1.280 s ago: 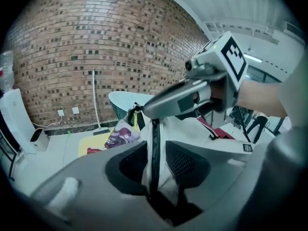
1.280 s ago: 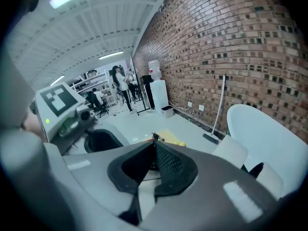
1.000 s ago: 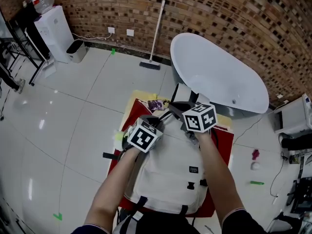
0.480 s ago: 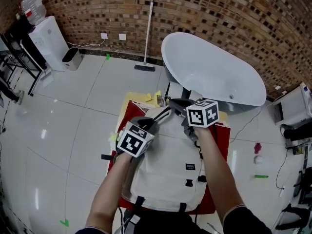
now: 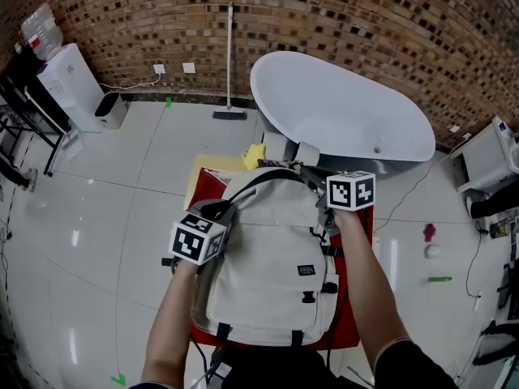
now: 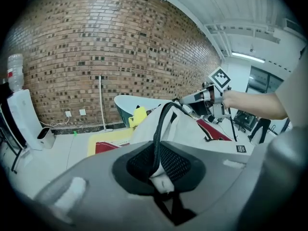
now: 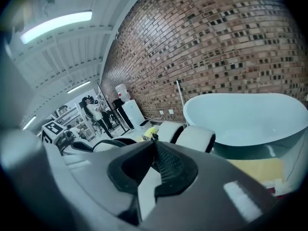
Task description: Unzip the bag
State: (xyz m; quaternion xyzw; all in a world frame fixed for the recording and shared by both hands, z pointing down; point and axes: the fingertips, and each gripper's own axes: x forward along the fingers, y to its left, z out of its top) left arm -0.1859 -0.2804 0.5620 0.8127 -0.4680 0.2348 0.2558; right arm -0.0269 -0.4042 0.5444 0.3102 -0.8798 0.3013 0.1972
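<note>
A cream backpack (image 5: 268,258) lies flat on a red mat (image 5: 357,314), and its black line of zip (image 6: 157,124) arcs over the top. My left gripper (image 5: 216,211) is at the bag's upper left side. In the left gripper view it (image 6: 156,160) is shut on that black zip line, seemingly at the pull. My right gripper (image 5: 315,183) sits at the bag's top right corner (image 6: 207,97). Its jaws (image 7: 154,146) are shut, with a small dark tab of the bag at the tips. The bag's white padded straps (image 7: 195,137) lie beyond.
A white bathtub (image 5: 340,120) stands just behind the mat, with a broom (image 5: 229,63) leaning on the brick wall. A yellow object (image 5: 255,154) lies at the mat's far edge. A water dispenser (image 5: 69,79) stands far left and a white cabinet (image 5: 495,156) at the right.
My left gripper has slid down and to the left along the bag's side. The right gripper has stayed at the top right corner. More of the bag's top now shows.
</note>
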